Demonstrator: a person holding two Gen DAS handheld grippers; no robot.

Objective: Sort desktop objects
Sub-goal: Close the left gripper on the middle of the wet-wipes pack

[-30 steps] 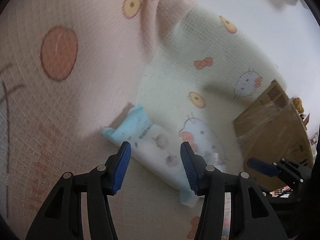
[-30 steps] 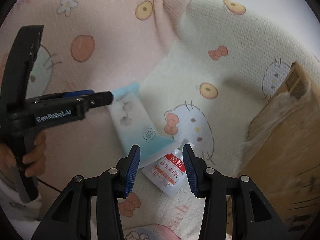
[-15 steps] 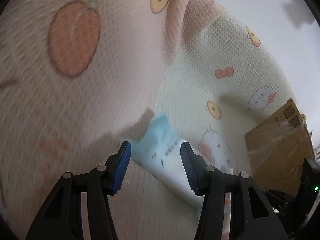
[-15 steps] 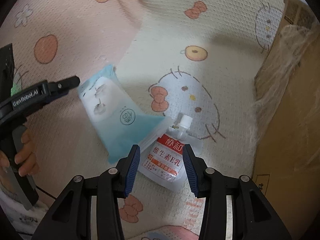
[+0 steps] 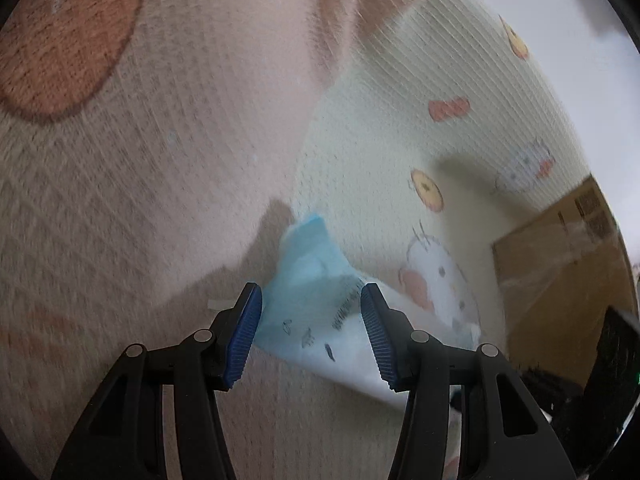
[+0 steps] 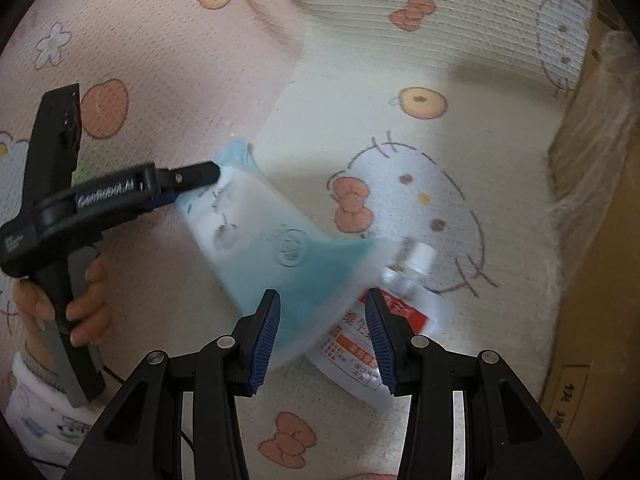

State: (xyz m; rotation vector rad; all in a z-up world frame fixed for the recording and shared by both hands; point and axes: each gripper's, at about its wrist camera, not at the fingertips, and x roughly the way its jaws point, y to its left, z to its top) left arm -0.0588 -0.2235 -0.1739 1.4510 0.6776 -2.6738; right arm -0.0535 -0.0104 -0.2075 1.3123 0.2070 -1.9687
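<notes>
A light-blue and white pouch (image 6: 264, 240) lies flat on the cartoon-print blanket (image 6: 360, 80). Its lower end overlaps a red and white spout pouch (image 6: 360, 344) with a white cap. My left gripper (image 5: 311, 320) is open, with the blue pouch's (image 5: 316, 280) upper end between its fingers; the pads do not visibly press it. In the right wrist view, the left gripper (image 6: 200, 176) sits at that pouch's upper-left corner, held by a hand. My right gripper (image 6: 322, 332) hangs open just above where the two pouches overlap.
A cardboard box (image 6: 600, 240) wrapped in clear tape stands along the right side, close to the spout pouch; it also shows as the brown box (image 5: 560, 280) in the left wrist view. A white patterned sleeve (image 6: 44, 412) is at lower left.
Both grippers have come down closer to the pouches. The left one has closed in on the blue pouch's upper end. The right one has rolled and now hangs over the overlap.
</notes>
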